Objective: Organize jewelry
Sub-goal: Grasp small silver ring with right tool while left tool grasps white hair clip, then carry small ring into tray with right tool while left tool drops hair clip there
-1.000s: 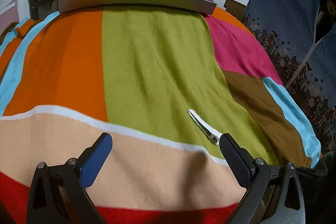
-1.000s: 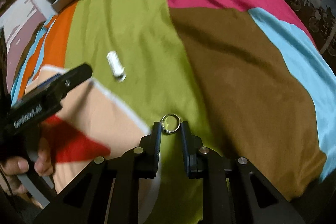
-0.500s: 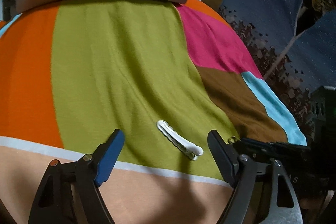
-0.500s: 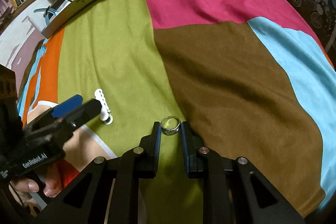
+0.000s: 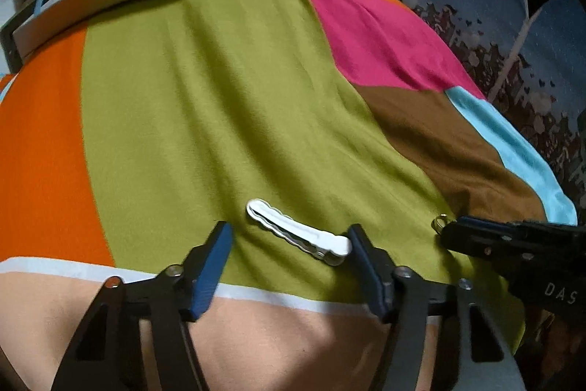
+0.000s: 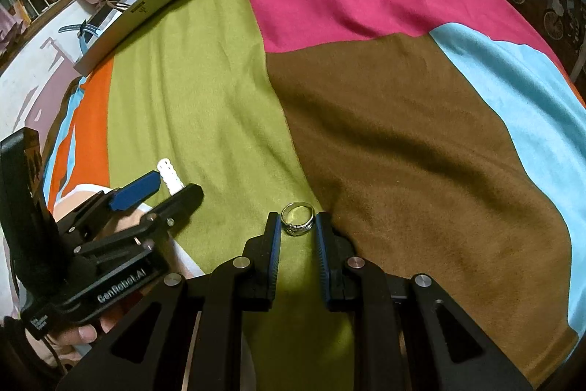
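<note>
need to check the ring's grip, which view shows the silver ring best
The right wrist view: the silver ring sits large and sharp between the right hand-held gripper fingertips. The left wrist view shows only a small glint at that gripper's tip.

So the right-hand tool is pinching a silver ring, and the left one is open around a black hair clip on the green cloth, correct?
Not quite: the hair clip is white, not black, as the left wrist view shows. The silver ring and open left gripper are as you say.
</note>
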### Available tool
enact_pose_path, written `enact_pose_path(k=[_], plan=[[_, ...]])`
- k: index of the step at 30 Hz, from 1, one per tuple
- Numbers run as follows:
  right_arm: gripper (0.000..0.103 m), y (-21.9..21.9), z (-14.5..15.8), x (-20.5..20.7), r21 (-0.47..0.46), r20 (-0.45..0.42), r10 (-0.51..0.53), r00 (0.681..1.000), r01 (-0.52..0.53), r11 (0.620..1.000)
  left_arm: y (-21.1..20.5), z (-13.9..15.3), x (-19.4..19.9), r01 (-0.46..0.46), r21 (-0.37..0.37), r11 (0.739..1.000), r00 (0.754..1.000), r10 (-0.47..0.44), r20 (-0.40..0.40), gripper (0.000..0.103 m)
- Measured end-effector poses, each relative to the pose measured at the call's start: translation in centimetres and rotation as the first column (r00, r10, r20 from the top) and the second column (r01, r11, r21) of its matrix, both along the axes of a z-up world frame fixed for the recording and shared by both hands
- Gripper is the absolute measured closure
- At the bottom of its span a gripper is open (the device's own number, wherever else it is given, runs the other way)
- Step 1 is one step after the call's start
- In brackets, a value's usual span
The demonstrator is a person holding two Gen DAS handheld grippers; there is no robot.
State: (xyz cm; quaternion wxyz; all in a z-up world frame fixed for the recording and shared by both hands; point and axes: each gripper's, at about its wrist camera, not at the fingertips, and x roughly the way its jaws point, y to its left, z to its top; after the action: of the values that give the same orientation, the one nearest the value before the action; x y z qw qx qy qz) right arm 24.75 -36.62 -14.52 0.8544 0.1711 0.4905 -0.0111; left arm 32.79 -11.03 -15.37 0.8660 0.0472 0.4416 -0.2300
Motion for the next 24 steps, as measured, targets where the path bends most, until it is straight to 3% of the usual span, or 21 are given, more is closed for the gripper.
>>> enact_pose_path(k=[2,4,7,9,15,24], plan=[[0.086,0.1,-0.1,-0.1,-0.001,0.011,0.002,1.000,-0.002,1.000,0.6,0.1,0.1,-0.016,-0.030,0.999,1.000,0.016,-0.002,0.054],[0.086,0.2,-0.2,-0.3,0.004,0.021,0.001,1.000,-0.001,1.000,1.6,0.1,0.4,-0.039,-0.091,0.995,0.999,0.038,-0.009,0.071],[0.086,0.4,-0.2,-0.3,0.007,0.034,-0.002,0.999,0.002,1.000,3.4,-0.2,1.2,-0.086,-0.179,0.980,0.996,0.078,-0.053,0.085],[0.086,0.5,-0.2,-0.1,0.012,0.042,-0.003,0.999,0.003,1.000,4.0,-0.3,1.4,-0.100,-0.209,0.973,0.994,0.086,-0.073,0.085],[0.086,0.8,0.3,-0.2,0.033,0.105,0.008,0.994,-0.012,0.999,3.9,0.1,1.1,-0.106,-0.204,0.973,0.994,0.097,-0.055,0.087],[0.086,2.2,3.7,-0.9,0.006,0.227,0.056,0.972,-0.059,0.998,4.3,1.5,-0.8,-0.131,-0.242,0.961,0.991,0.123,-0.049,0.088]])
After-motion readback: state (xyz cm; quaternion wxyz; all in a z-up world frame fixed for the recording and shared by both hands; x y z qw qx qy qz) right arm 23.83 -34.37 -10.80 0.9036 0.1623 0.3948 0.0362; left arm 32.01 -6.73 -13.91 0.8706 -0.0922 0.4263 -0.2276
